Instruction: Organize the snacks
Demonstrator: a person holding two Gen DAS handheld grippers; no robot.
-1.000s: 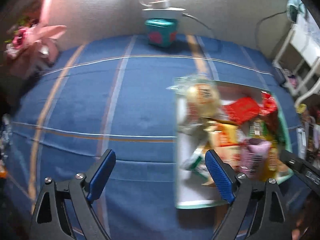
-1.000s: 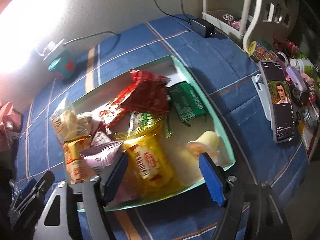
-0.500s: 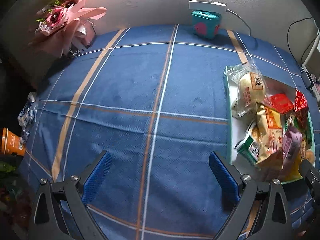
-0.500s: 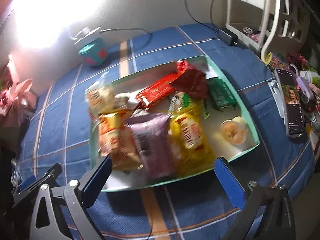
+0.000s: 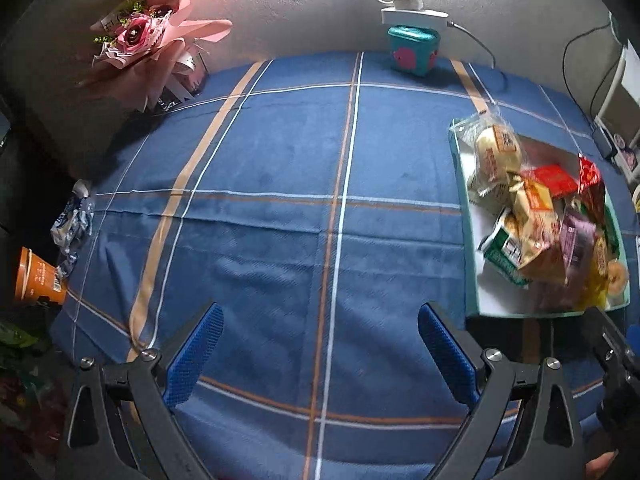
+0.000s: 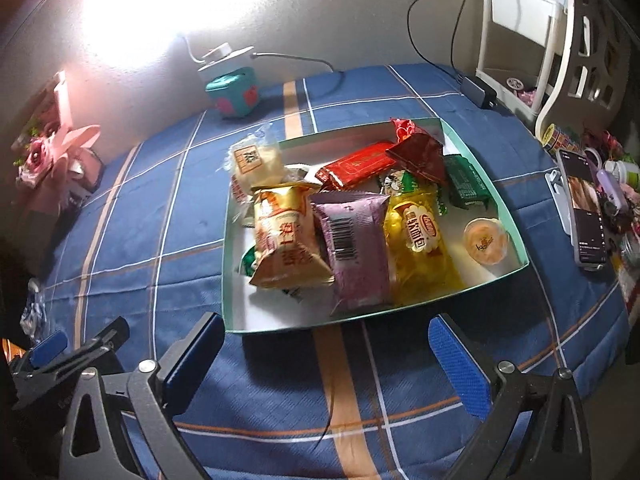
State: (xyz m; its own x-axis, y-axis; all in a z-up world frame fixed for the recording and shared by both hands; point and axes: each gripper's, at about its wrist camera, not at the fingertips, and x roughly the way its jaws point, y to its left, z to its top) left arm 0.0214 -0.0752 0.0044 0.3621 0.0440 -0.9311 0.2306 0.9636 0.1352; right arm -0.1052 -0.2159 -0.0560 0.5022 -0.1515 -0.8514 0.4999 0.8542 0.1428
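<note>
- The blue checked cloth (image 5: 280,216) covers the whole table; its left and middle lie bare, giving wide room, and its front edge drops off just behind the grippers.
- The mint tray (image 6: 516,240) sits on the right half of the cloth, its near rim just ahead of the right gripper (image 6: 336,356), its far corner near the white shelf (image 6: 532,40).
- Snacks crowd the tray's left and middle: a gold pack (image 6: 284,236), purple pack (image 6: 356,248) and yellow pack (image 6: 420,240) side by side, red packs (image 6: 360,164) behind, a jelly cup (image 6: 486,240) alone in the free right corner.
- A bread bag (image 6: 256,160) overhangs the tray's far left rim.
- The right gripper hangs wide and empty over bare cloth.
- The left gripper (image 5: 320,356) is also wide, empty, over the cloth left of the tray.
- A phone (image 6: 584,208) lies past the tray's right side.
</note>
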